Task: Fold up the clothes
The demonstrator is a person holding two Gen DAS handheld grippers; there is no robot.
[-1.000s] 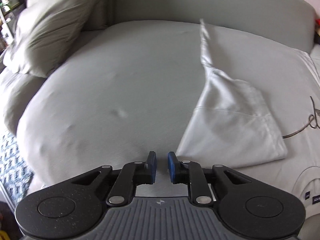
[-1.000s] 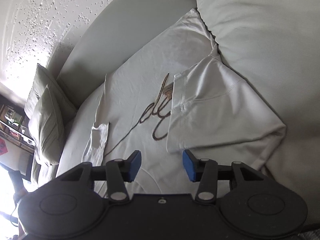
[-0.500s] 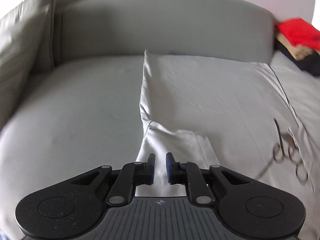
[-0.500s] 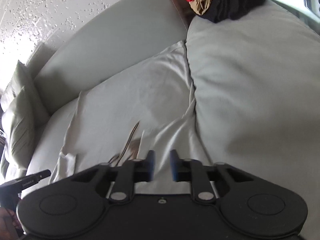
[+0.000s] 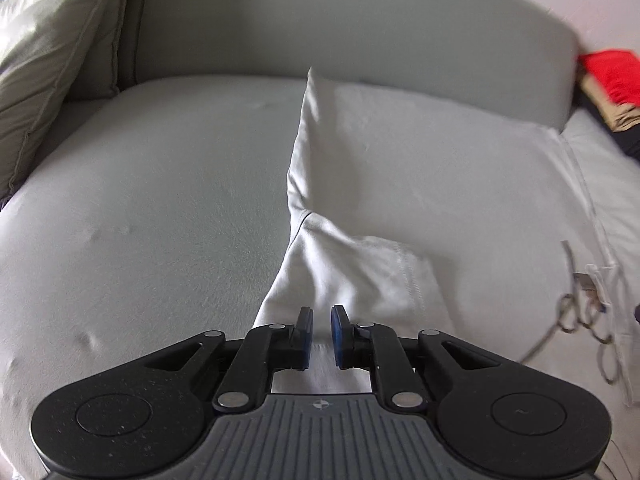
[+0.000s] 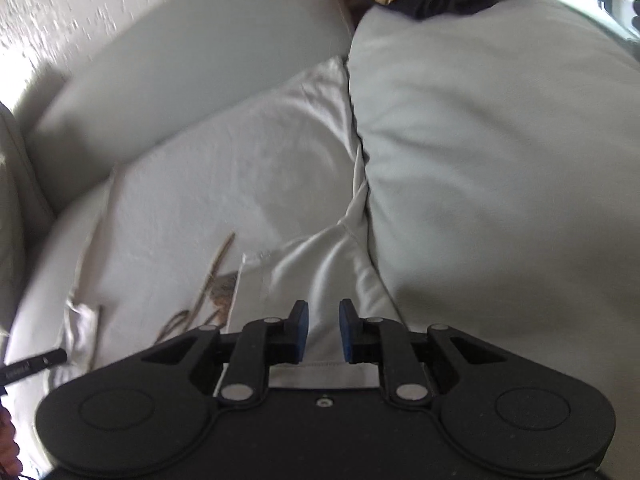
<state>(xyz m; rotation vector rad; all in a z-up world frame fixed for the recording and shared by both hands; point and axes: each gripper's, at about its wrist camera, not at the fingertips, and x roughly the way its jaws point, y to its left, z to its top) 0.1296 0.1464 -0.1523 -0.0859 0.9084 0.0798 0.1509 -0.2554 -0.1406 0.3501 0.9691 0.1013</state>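
Observation:
A white T-shirt (image 5: 400, 184) with a dark script print (image 5: 576, 320) lies spread on a grey sofa seat. My left gripper (image 5: 320, 334) is shut on the shirt's left sleeve (image 5: 340, 276), which rises in a fold to the jaws. In the right wrist view my right gripper (image 6: 323, 332) is shut on the right sleeve (image 6: 320, 264), which lies folded over the shirt's body (image 6: 240, 172). The print shows beside it (image 6: 208, 300).
The sofa backrest (image 5: 352, 36) runs along the far side. A grey pillow (image 5: 44, 64) leans at the left. A large grey cushion (image 6: 500, 160) lies right of the shirt. A pile of red, tan and black clothes (image 5: 612, 84) sits at the far right.
Both grippers moved down onto the sleeves. The right gripper went from open to shut on its sleeve. The left sleeve now lifts toward the left jaws.

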